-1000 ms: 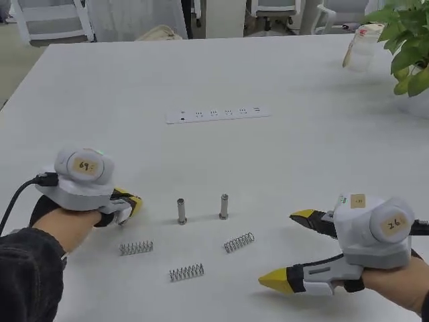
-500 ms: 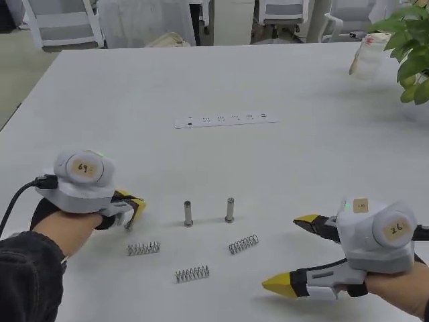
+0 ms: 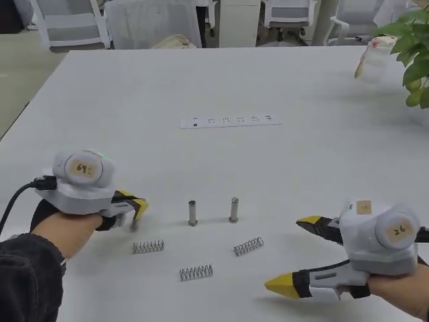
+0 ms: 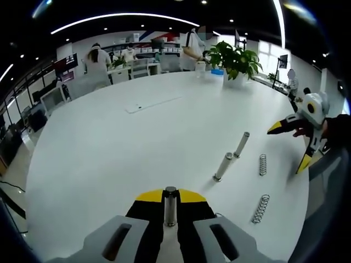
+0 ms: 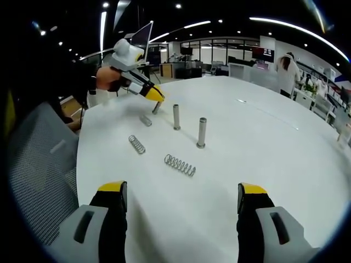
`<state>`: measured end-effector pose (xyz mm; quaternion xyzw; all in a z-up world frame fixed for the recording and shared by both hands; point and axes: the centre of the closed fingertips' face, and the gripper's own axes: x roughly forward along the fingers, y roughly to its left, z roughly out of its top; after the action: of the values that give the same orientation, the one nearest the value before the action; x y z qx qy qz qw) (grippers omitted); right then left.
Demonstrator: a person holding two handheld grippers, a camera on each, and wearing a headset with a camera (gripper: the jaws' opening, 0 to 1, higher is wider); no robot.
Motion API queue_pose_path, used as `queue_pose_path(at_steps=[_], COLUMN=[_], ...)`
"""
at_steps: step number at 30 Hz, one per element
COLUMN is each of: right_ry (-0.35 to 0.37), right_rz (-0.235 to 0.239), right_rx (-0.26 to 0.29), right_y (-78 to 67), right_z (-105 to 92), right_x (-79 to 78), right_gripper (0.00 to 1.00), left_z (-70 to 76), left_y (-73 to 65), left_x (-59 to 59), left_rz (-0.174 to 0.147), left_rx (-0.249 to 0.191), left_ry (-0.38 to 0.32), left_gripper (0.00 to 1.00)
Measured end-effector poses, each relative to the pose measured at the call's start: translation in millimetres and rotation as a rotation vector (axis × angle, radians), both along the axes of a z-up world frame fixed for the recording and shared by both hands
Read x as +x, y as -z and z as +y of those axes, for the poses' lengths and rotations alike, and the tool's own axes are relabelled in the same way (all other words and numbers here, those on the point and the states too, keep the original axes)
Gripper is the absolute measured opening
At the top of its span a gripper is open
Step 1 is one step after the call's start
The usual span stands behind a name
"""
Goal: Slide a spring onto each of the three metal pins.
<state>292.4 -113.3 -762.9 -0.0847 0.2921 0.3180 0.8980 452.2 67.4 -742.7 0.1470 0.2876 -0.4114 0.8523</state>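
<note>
With left claw (image 3: 136,206) clamped on one pin (image 4: 170,211), right claw (image 3: 293,253) wide and empty, two other pins (image 3: 192,212) upright on surface (image 3: 268,168) and three springs (image 3: 249,246) lying just in front: pinch nearest spring lightly mid-coil, line bore with held pin's top, then slide.

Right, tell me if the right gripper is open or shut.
Open: the right gripper's yellow-tipped fingers stand wide apart, with bare white table between them.
</note>
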Motion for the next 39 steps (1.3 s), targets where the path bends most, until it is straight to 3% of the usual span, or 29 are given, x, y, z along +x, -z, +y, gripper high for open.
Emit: queue_pose_path(at_steps=[14, 39], right_ry=[-0.008, -0.007], right_rz=[-0.002, -0.004], right_rx=[-0.007, -0.009], right_y=[-0.3, -0.8], right_z=[1.9, 1.9], right_x=[-0.8, 0.3], right_gripper=[0.82, 0.81], left_z=[1.0, -19.1], left_y=[-2.4, -1.2], left_x=[-8.2, -11.2], left_rz=[0.008, 0.034], left_rx=[-0.031, -0.076], left_ry=[-0.007, 0.003], left_gripper=[0.00, 0.00])
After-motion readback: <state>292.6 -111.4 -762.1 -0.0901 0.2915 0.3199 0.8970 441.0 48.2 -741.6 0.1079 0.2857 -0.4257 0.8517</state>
